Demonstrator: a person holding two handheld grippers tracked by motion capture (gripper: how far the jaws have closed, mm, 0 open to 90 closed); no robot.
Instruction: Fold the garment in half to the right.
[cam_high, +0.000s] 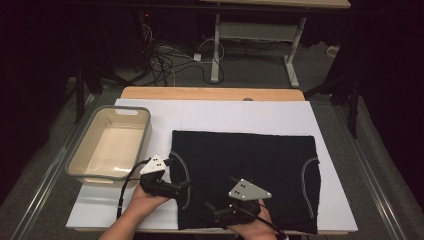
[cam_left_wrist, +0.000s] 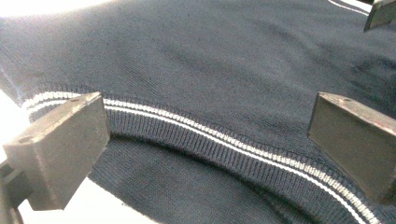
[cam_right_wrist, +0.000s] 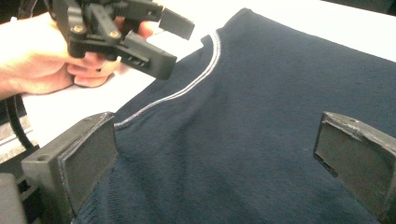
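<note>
you had the dark sweater (cam_high: 245, 175) lying flat on the white sheet (cam_high: 225, 112) that covered the counter (cam_high: 210, 93), with the grey bin (cam_high: 107, 145) just beside its left edge. your left gripper (cam_high: 182, 186) hovered at the sweater's near left corner, over the ribbed trim with the white stripe (cam_left_wrist: 233, 142), and its fingers (cam_left_wrist: 60, 144) stood wide apart with nothing between them. your right gripper (cam_high: 210, 209) sat at the near edge of the sweater, more toward the middle, and its fingers (cam_right_wrist: 74, 161) were spread open too, over plain knit.

the main risk from there, as i judged it, was a thin pinch. if your left gripper had closed on the top layer of the trim alone, the layers could have parted and the fold gone crooked. a shallow bite on the stretchy rib could also have slipped out during the lift. your two grippers were near each other, so swinging one across could have knocked the other. lifting one side sooner than the other would likely have dragged the sweater toward the bin.
</note>
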